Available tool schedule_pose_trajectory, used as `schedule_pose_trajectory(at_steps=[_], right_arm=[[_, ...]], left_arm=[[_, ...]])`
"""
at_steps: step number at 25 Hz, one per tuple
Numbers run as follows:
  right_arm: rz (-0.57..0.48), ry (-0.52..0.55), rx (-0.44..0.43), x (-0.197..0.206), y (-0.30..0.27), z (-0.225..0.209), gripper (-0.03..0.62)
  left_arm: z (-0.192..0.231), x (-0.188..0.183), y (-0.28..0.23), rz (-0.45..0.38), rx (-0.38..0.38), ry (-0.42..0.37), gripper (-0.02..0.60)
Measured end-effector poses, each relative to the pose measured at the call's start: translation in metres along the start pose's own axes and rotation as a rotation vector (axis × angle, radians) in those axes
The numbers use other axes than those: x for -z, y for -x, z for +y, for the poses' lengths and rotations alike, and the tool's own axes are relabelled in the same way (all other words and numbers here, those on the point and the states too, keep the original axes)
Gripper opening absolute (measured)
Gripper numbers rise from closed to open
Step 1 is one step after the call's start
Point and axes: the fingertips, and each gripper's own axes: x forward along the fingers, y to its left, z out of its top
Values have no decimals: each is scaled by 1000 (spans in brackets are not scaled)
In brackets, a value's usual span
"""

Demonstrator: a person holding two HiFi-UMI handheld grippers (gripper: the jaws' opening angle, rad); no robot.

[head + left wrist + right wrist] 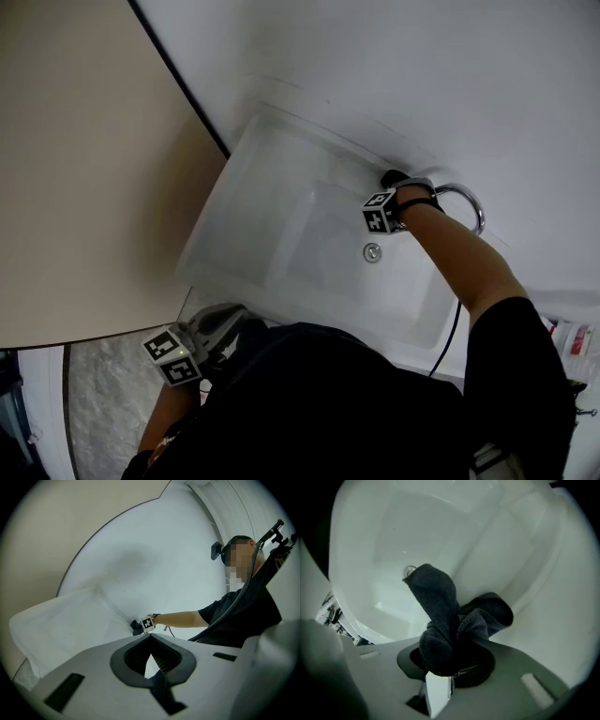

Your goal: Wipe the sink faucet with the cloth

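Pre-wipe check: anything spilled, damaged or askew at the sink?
Nothing stands out. The sink is bare with no spill visible, the faucet shows no damage, and the cloth is bunched in the right gripper.

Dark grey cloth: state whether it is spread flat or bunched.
Bunched: the dark grey cloth sits crumpled in the right gripper's jaws, loose folds sticking out.

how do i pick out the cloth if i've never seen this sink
Start at the white sink and go to its far edge, where the right gripper reaches. The cloth is the dark grey, fuzzy bundle pinched in its jaws, one flap sticking out over the basin; everything around it is white and smooth.
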Motion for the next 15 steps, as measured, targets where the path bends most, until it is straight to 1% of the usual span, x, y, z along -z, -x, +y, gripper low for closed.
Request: schedule_pose_trajectory(at_steps=[2,3,5,7,9,12,15], right_arm=[[-12,-15,-63,16,16,9,83],[4,-5,-86,26,22,15,83],[68,42,-98,51,32,27,83],[96,65,-90,68,37,32,84],[98,69,-89,69,36,30,83],[106,69,-86,56,30,24,84],[82,24,-147,50,27,23,84]], left_arm=[[3,-2,-1,-13,11,0,0],[4,-2,-3,-19,16,0,0],[4,-3,-4,-28,31,-1,0],[5,-2,-4,-29,42,2,0],[8,-1,-6,-24,46,13,0],[10,0,-9,-11,52,23,0],[8,1,-9,-5,51,21,0]])
